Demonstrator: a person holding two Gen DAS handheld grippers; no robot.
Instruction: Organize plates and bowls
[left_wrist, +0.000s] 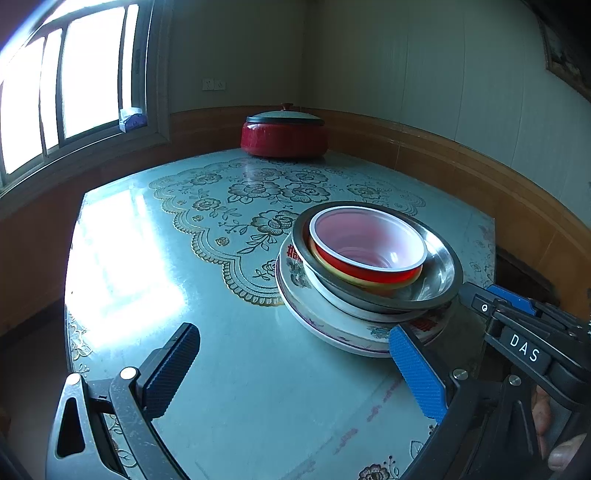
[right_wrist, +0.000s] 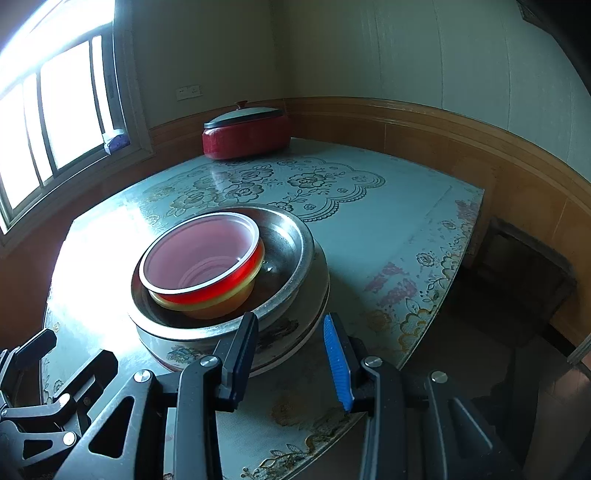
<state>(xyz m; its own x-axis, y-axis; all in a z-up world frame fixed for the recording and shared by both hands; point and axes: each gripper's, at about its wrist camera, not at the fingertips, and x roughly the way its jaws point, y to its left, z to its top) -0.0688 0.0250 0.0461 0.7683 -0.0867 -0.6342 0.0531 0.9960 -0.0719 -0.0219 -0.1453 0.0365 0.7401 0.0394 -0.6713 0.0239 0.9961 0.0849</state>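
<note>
red bowl sitting in a metal bowl on stacked plates, both claws hanging open near it, left claw, right claw, red pot sitting far back on the surface

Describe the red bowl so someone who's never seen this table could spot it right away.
On the floral table, find the stack of dishes near the front edge, not the red lidded pot at the far side. The red bowl sits on top, nested in a yellow bowl inside the steel basin. Its white rim and pale pink inside set it apart.
</note>
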